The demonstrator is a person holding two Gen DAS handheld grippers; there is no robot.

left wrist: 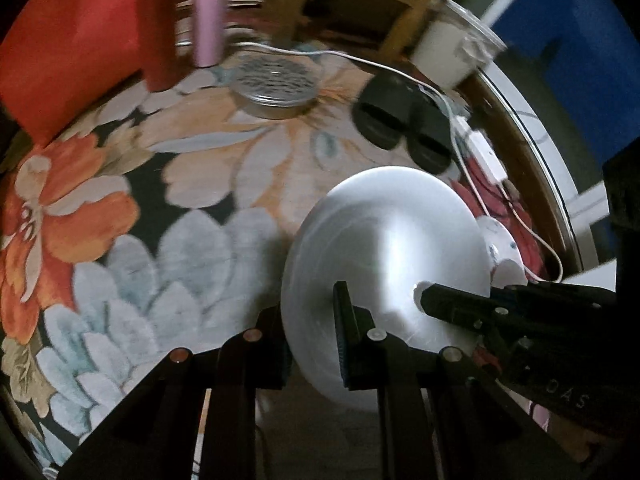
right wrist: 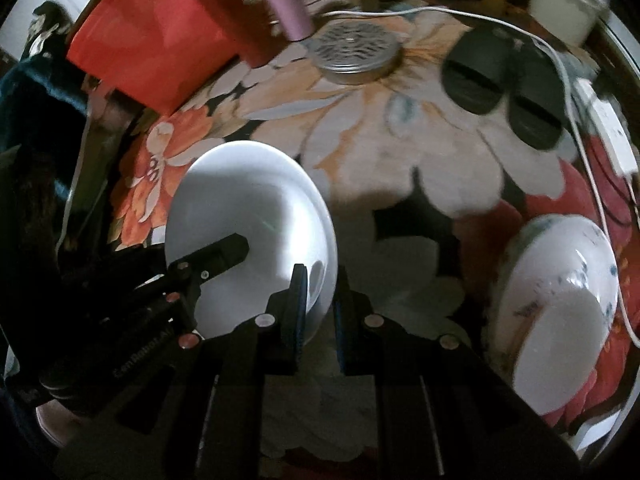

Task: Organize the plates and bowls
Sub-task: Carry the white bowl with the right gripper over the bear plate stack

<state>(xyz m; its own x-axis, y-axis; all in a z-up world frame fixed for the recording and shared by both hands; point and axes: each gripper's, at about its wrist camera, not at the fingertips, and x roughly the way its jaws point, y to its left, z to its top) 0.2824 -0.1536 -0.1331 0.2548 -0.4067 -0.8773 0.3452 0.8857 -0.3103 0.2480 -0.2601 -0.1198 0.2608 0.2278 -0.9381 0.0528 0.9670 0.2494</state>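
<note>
Left gripper (left wrist: 312,340): my fingers pinch the near rim of the white plate (left wrist: 384,248).
Right gripper (right wrist: 320,312): clamped on the same plate's opposite edge.
White plate: tilted, held between both my grippers above the floral cloth (right wrist: 380,152).
Patterned bowls (right wrist: 560,300): on the cloth, right of the plate.

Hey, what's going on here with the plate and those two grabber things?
A person is holding a white plate between two handheld grippers above a floral tablecloth. The left gripper and the right gripper each pinch its rim from opposite sides, so the plate is tilted off the table. A patterned bowl sits on the table to the right. Black slippers and a round metal tin lie farther back.
</note>
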